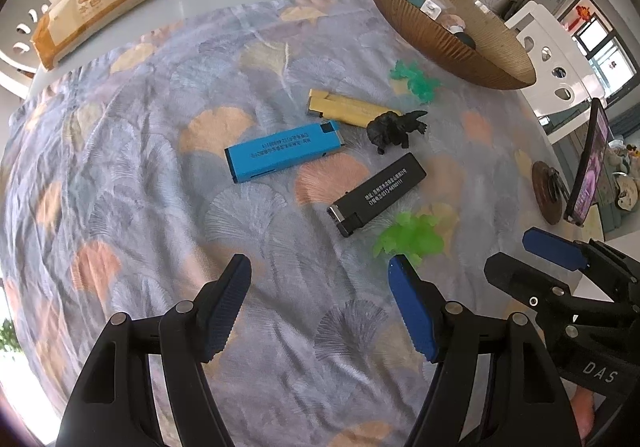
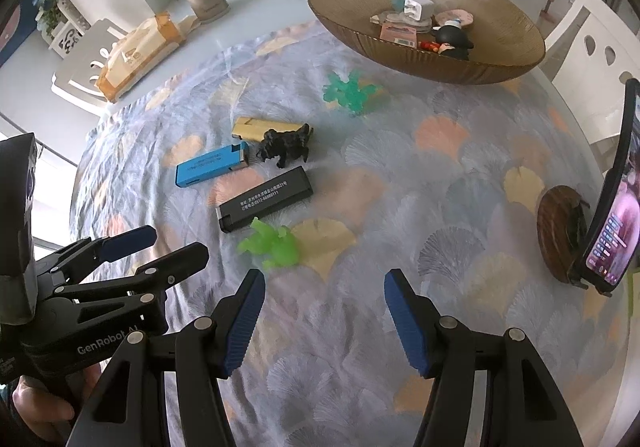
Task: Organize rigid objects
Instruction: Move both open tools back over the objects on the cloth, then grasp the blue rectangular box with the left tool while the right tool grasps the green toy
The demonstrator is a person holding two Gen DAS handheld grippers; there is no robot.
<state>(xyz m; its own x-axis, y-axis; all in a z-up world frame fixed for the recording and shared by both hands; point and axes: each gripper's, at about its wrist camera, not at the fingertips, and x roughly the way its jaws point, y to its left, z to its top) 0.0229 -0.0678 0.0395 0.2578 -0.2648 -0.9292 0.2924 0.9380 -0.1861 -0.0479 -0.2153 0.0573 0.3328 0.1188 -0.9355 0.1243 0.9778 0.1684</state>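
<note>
Ribbed blue pads (image 1: 412, 311), wrinkled floral cloth (image 1: 160, 167).

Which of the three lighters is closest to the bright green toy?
The black lighter: its capped end nearly touches the bright green toy. The blue lighter and yellow lighter lie farther back.

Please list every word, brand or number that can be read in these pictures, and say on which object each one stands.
"GenRobot AI": on the left gripper body, last letters partly hidden.
"DAS": on the right gripper body.
"0512-66980111": on the black lighter; the Chinese line above it is too small to read.
Blue lighter: print too small.
Tissue pack: characters blurred.
Phone screen: unreadable.
</note>
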